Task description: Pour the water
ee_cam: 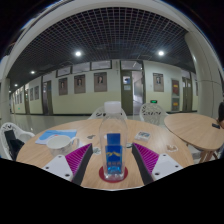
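Observation:
A clear water bottle (113, 152) with a blue label stands upright on a round red coaster (113, 174) on the wooden table (60, 158). My gripper (113, 162) is open. Its magenta pads (80, 157) flank the bottle, with a gap at either side. The bottle stands between the fingers on its own support. The bottle's top reaches up to about the far table edge in the view.
A white bowl-like vessel (58, 143) sits on the table to the left, with a blue sheet (50, 133) beyond it. White chairs (150, 112) stand behind the table. Another wooden table (197, 130) is to the right. A large hall lies beyond.

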### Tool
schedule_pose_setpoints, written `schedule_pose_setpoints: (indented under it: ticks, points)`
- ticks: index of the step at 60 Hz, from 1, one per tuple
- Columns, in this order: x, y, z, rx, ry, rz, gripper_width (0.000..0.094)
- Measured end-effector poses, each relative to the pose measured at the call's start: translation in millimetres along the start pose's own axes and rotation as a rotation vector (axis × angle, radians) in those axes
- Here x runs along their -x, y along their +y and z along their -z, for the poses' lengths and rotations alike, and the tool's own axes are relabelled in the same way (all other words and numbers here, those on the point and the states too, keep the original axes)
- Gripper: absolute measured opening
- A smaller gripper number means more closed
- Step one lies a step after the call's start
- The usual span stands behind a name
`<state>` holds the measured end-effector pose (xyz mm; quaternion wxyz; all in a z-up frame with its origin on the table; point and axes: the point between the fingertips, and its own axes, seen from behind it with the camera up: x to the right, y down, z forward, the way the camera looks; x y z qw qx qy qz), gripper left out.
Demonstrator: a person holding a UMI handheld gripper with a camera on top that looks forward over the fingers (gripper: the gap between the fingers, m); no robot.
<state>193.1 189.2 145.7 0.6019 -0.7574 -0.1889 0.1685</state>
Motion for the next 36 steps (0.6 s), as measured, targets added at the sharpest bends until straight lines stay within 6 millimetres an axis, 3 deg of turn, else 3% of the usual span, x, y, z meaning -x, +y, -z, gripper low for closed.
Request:
schedule_pose_setpoints:
  ticks: [4,5,10,13,22,28,34,35,36]
  points:
    - [-1.4,-2.9,23.0,0.007,0.010,-0.013,0.0842]
    - [5.8,10.6,24.0,0.003,0.011,-0.018,0.0843]
    - [19.9,11.0,55.3,0.019,-0.001,-0.044,0.0842]
    - [38.1,24.3,79.7,0.045,-0.009,-0.068,0.0841]
    - [105.3,28.6,136.8,0.055,-0.097,-0.126,0.0841]
    - [141.1,37.0,151.9,0.067,-0.173,-0.138,0.0841]
    - [155.8,38.7,164.6,0.087,-0.221,-0.196,0.0841]
    - [154.0,21.9,174.3,0.097,-0.231,-0.217,0.0841]
    - [160.0,33.5,172.0,0.104,-0.240,-0.234,0.0839]
